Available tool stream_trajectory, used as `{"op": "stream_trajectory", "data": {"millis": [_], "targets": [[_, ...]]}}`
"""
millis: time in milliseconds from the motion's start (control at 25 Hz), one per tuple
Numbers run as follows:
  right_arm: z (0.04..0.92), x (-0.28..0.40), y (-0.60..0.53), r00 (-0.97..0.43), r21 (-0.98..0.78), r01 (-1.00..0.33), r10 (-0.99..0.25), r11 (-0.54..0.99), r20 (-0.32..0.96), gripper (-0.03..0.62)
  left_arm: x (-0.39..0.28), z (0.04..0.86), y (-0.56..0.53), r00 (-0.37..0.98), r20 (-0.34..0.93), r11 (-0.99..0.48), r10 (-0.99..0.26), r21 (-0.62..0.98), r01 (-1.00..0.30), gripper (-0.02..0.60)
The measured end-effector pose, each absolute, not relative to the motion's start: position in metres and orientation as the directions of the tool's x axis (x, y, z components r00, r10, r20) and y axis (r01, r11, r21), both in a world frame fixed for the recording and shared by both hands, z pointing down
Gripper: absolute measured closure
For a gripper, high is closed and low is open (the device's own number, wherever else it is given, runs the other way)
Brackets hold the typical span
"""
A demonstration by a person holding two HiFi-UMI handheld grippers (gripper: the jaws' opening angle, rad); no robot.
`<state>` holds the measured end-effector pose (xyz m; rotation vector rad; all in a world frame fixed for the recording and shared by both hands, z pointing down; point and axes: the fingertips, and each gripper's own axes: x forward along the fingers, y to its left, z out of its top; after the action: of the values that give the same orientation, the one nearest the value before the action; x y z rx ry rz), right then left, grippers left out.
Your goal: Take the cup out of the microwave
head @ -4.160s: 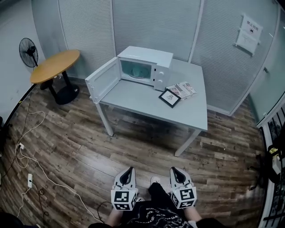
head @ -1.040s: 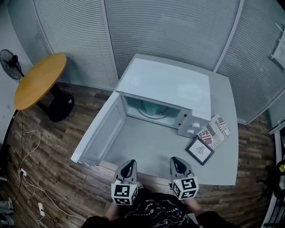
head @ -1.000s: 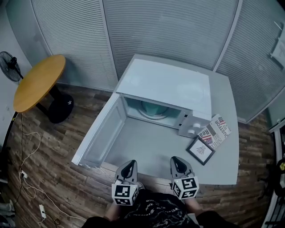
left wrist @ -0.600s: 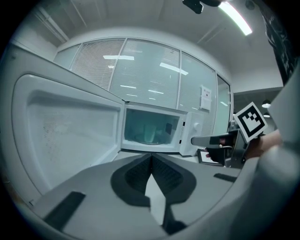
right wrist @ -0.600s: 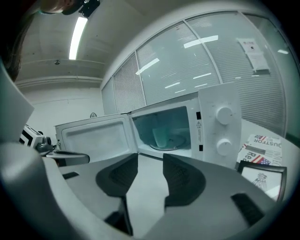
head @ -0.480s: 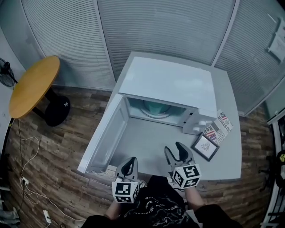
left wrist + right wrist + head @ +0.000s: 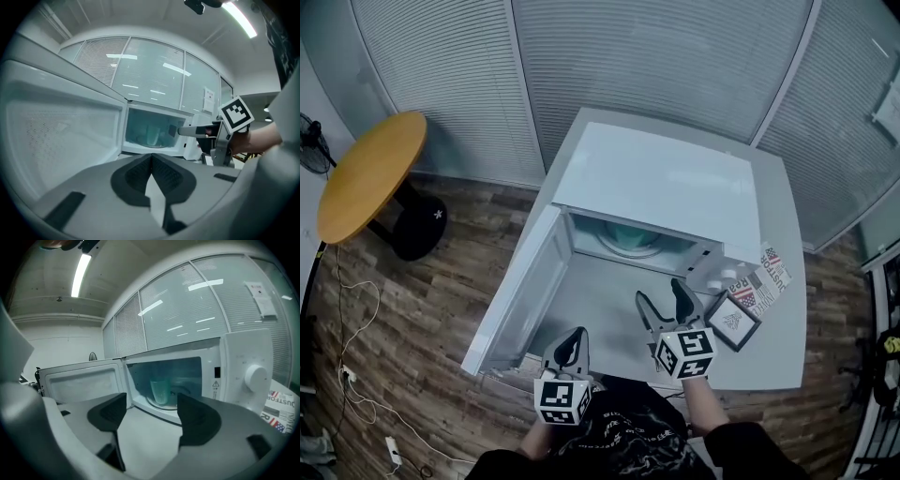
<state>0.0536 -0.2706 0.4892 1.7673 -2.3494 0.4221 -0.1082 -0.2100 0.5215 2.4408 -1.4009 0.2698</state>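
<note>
So, cup (image 7: pixel 160 391): upright on the turntable (image 7: pixel 165 404) inside the microwave (image 7: pixel 656 183), mid-frame in the right gripper view, dead ahead through the gap of the right tool (image 7: pixel 151 404).
Right tool: jaws opening, nothing between them, well short of the cup. It's the nearer one, I'd say.
Left tool (image 7: pixel 572 339): closed, empty, lower middle of the head view, by the door (image 7: pixel 520 286).
Microwave: door swung wide, just the cup on the turntable.
Next move: probably straight in, jaws either side of the cup.

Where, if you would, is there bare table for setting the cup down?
The table is bare in front of the microwave, between its open door and the picture frame. Crowded beyond that: frame and magazine.
</note>
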Motion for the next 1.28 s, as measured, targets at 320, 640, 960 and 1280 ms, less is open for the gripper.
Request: {"op": "stream_trajectory", "data": {"millis": [320, 640, 960, 1280], "targets": [[0.487, 0.048, -0.317, -0.278, -0.088, -0.961, -0.915, 0.264, 0.292, 0.232, -0.114, 0.526, -0.226, 0.474, 0.345, -0.438, -0.81, 0.18, -0.881, 0.575], [0.501, 0.041, -0.353, -0.299, -0.139, -0.953, -0.905, 0.268, 0.302, 0.206, -0.116, 0.531, -0.231, 0.461, 0.369, -0.427, -0.807, 0.175, -0.887, 0.575], [0.511, 0.041, -0.382, -0.283, -0.104, -0.959, -0.908, 0.263, 0.31, 0.192, -0.117, 0.538, -0.231, 0.44, 0.388, -0.398, -0.81, 0.189, -0.898, 0.575], [0.524, 0.042, -0.405, -0.271, -0.096, -0.963, -0.906, 0.253, 0.324, 0.177, -0.109, 0.538, -0.235, 0.446, 0.395, -0.407, -0.803, 0.183, -0.895, 0.575]]}}
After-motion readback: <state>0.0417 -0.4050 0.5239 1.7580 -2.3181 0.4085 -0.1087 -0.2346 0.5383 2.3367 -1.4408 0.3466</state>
